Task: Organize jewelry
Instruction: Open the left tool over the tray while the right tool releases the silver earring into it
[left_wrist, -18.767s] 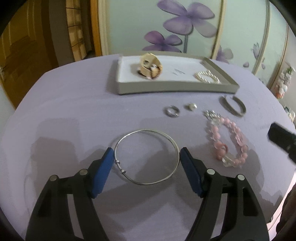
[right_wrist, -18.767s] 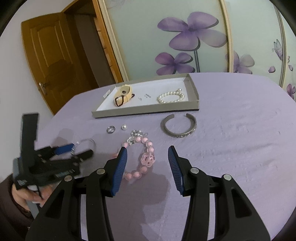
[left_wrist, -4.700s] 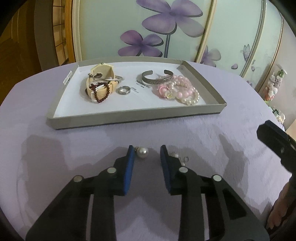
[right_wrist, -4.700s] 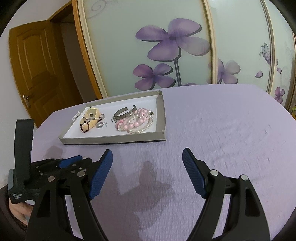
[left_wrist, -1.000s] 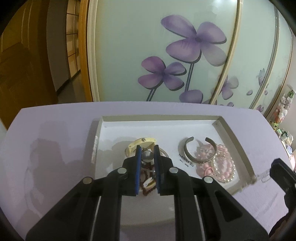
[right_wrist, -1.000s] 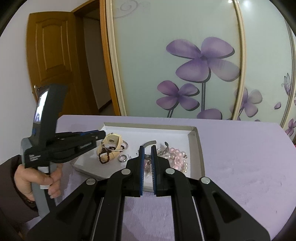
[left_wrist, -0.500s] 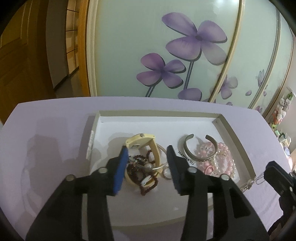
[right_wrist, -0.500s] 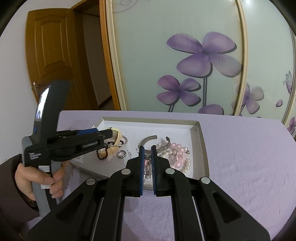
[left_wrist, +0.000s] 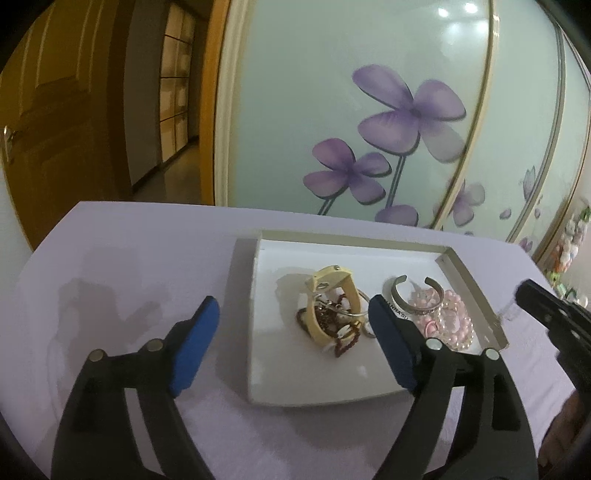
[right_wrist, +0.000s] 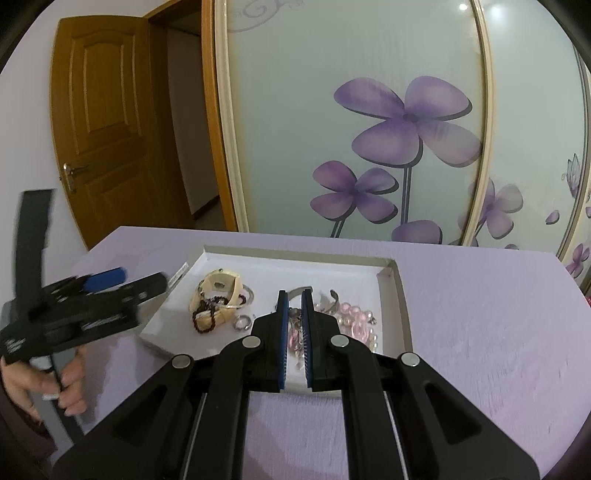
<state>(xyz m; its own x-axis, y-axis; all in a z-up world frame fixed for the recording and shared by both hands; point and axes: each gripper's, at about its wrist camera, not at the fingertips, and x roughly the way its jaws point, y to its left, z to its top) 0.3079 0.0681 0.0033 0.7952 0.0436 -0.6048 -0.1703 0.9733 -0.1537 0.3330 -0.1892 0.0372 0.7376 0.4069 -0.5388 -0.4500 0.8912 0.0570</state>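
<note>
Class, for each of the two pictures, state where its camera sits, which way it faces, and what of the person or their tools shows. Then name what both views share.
Left wrist: on the left claw, jaws open and just widened, nothing between; faces the tray; right claw's tip shows at right.
Right wrist: on the right claw, shut on a small dangling silver piece; faces the tray; the left claw and the hand holding it show.
Shared: tray, cream watch, flowered panels.

Left tool (right_wrist: 107, 278) motion-blurred in the right wrist view, small item between right tool (right_wrist: 294, 314) pads too blurred to identify, cuff bracelet (right_wrist: 301, 290) partly hidden behind them
</note>
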